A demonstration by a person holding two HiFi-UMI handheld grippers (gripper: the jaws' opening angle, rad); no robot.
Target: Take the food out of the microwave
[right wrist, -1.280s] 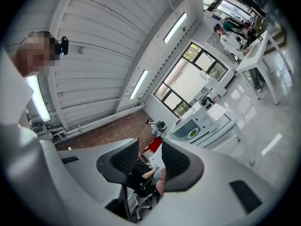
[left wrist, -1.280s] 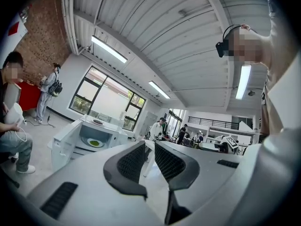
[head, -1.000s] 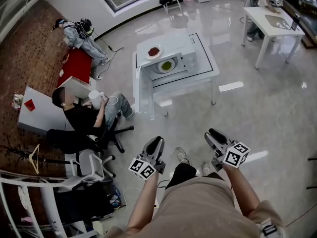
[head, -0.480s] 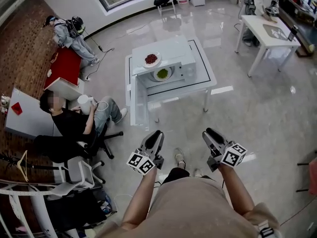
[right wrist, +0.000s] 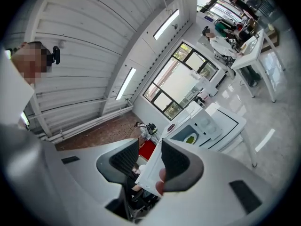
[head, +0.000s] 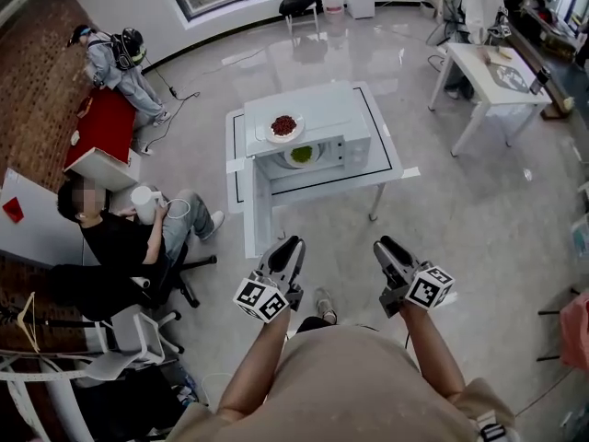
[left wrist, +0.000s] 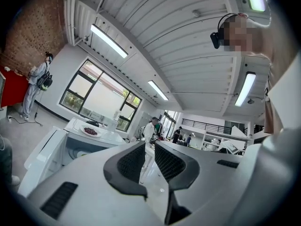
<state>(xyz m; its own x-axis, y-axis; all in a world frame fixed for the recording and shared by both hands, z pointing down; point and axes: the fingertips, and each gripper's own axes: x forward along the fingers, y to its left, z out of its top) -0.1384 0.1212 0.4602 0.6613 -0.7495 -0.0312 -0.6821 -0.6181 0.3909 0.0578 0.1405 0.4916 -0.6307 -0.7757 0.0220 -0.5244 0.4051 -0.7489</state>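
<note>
**A:** Entry one. Where is the food?

**B:** A heap of green food (head: 301, 155) sits inside the white box-shaped microwave (head: 345, 118). Its door (head: 259, 212) hangs open to the left. A round white plate (head: 272, 133) of red food (head: 284, 124) rests on the microwave's top.

**A:** Support?

**B:** A low white surface with a black outline (head: 391, 155) carries the microwave.

**A:** Grippers?

**B:** The left gripper (head: 291, 247) and the right gripper (head: 386, 247) are held close to the person's body, well apart from the microwave (both point roughly toward it). Left fingers (left wrist: 131, 161): narrow gap, nothing between. Right fingers (right wrist: 175, 163): somewhat wider gap, nothing held.
</note>
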